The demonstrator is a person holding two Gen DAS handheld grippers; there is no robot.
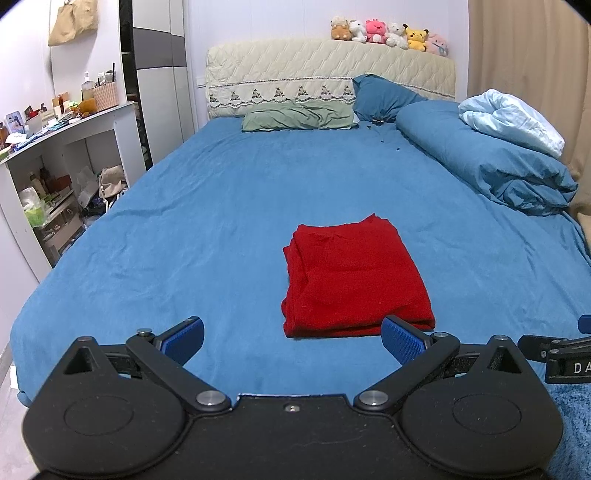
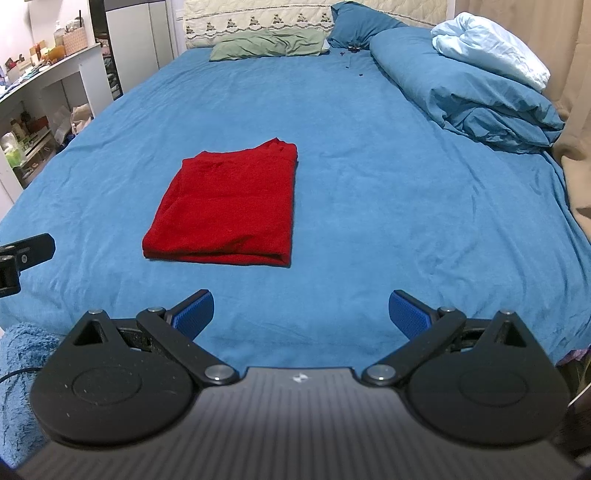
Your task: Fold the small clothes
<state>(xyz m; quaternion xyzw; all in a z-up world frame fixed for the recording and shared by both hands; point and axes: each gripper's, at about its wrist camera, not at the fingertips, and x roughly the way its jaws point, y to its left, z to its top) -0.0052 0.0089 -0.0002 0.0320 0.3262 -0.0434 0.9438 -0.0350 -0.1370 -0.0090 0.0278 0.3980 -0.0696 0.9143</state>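
A: Where is the red garment point(image 1: 354, 277)?

B: It lies folded into a neat rectangle on the blue bed sheet point(image 1: 192, 221), flat, with its folded edge toward the cameras. In the left wrist view it sits just past the fingers, a little toward the right-hand pad point(image 1: 402, 339), whose tip overlaps the cloth's near edge in the picture; I cannot tell whether they touch.

A: And the left gripper point(image 1: 291, 339) itself?

B: Its fingers are spread wide, with nothing between the blue pads.

A: The right gripper point(image 2: 301, 317)?

B: Also spread wide and empty. From its view the red garment point(image 2: 225, 206) is ahead and off to the left of the fingers, well apart from them, with bare sheet point(image 2: 388, 184) between.

A: What lies farther out?

B: Beyond the cloth, at the head of the bed, a green pillow point(image 1: 299, 116) and a blue pillow point(image 1: 380, 96). Ahead and to the right, a rolled blue duvet point(image 1: 491, 162) with a pale blue blanket point(image 1: 513, 118) on top. Plush toys point(image 1: 388, 35) line the headboard point(image 1: 325, 70), and a cluttered white shelf unit point(image 1: 70, 147) stands off to the left.
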